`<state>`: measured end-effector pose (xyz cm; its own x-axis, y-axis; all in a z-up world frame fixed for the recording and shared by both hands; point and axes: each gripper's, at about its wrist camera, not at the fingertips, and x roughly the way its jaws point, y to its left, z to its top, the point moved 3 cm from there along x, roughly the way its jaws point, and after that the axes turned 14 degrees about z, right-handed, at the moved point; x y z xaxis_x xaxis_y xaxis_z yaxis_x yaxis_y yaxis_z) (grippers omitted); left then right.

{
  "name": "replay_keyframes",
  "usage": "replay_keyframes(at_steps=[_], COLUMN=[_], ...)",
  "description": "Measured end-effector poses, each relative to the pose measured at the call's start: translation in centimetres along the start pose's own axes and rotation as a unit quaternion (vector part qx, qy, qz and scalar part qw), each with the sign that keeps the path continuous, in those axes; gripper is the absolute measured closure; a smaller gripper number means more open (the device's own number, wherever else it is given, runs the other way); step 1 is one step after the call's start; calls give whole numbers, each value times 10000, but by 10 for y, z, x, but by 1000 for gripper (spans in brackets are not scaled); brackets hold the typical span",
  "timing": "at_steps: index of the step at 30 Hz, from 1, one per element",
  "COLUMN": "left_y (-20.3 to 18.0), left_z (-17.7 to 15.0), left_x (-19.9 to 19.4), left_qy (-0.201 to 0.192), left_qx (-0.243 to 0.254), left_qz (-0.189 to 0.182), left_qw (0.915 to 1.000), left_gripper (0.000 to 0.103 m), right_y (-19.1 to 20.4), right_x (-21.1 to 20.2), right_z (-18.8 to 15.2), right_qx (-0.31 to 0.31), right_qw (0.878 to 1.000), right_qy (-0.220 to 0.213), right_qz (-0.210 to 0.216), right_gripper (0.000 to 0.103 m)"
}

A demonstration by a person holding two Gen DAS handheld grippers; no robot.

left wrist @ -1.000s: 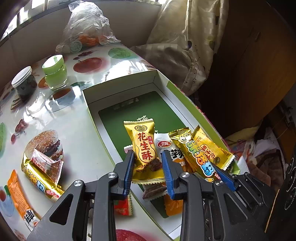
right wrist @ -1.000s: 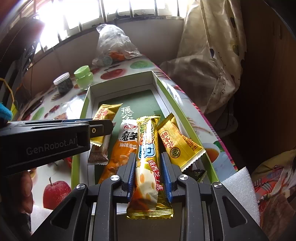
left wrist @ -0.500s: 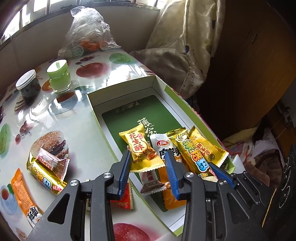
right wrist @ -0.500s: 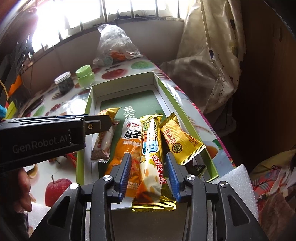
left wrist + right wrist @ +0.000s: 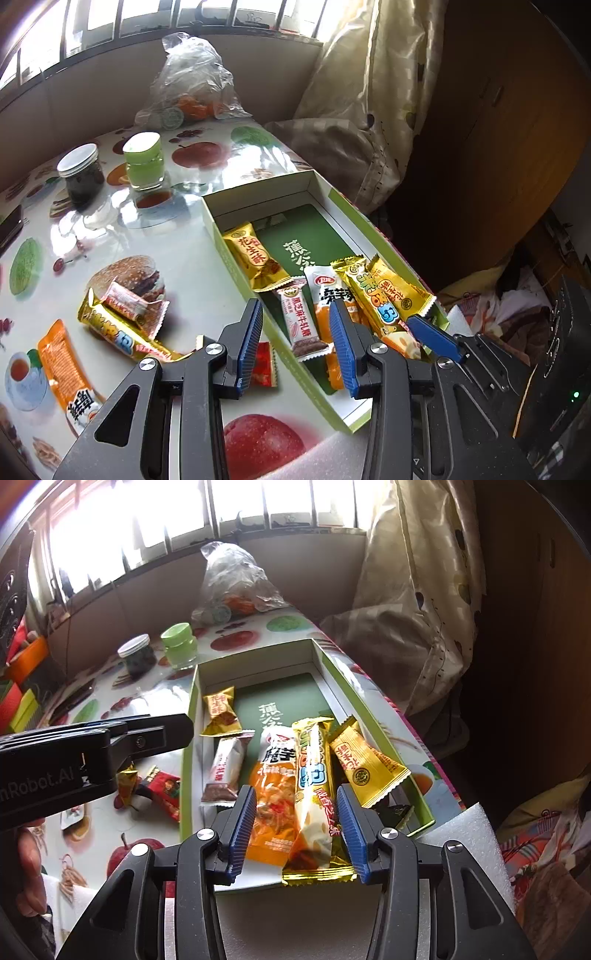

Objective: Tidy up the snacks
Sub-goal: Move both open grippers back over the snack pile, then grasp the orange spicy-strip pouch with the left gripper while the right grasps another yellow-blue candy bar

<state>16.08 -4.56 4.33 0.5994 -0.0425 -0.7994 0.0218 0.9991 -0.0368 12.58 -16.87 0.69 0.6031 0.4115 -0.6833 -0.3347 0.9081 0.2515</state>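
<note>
A green-edged box [image 5: 218, 236] [image 5: 190, 709] lies open on the fruit-print table. In it lie a gold peanut candy [image 5: 255, 260] [image 5: 219, 710], a white bar [image 5: 301, 319] [image 5: 225, 764], an orange-white pack [image 5: 275, 790], a long yellow bar [image 5: 373, 299] [image 5: 314, 794] and a gold pack [image 5: 364, 764]. My left gripper [image 5: 297, 339] is open and empty over the box's near left rim. My right gripper [image 5: 297, 823] is open around the near end of the long yellow bar. Loose snacks [image 5: 122, 321] lie on the table left of the box.
Two jars [image 5: 79, 177] [image 5: 144, 160] and a plastic bag [image 5: 192, 85] stand at the table's far side. A curtain [image 5: 369, 110] hangs right of the box. White foam [image 5: 469, 834] lies at the near right. A red packet [image 5: 264, 363] lies by the left fingers.
My left gripper let go of the gold peanut candy, which now lies in the box, and drew back. My right gripper opened off the long yellow bar.
</note>
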Motion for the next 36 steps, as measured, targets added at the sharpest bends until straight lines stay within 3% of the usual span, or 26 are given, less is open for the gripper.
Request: replay_keyframes(at_steps=[12,22,31,36], left_y=[59,121,170,188], left_z=[-24,-49,-74,-85], left_x=[-20,-22,-18,-13], left_qy=[-114,-15,172,294], left_qx=[-525,-1113,-1498,-1677], left_qz=[410,848,1200,1289], left_qw=[9977,9902,9813,9769], left_gripper=[64,64,64,64], right_y=[28,64,99,107], right_x=[-2,14,39,53], right_z=[5,4,4,11], right_qx=[-147,-578,-1692,-1642], right_qw=[9994,9958,9780,9752], right_qy=[-72,66,546,661], right_qz=[296,709,1094,1332], right_gripper=[58,58,58,56])
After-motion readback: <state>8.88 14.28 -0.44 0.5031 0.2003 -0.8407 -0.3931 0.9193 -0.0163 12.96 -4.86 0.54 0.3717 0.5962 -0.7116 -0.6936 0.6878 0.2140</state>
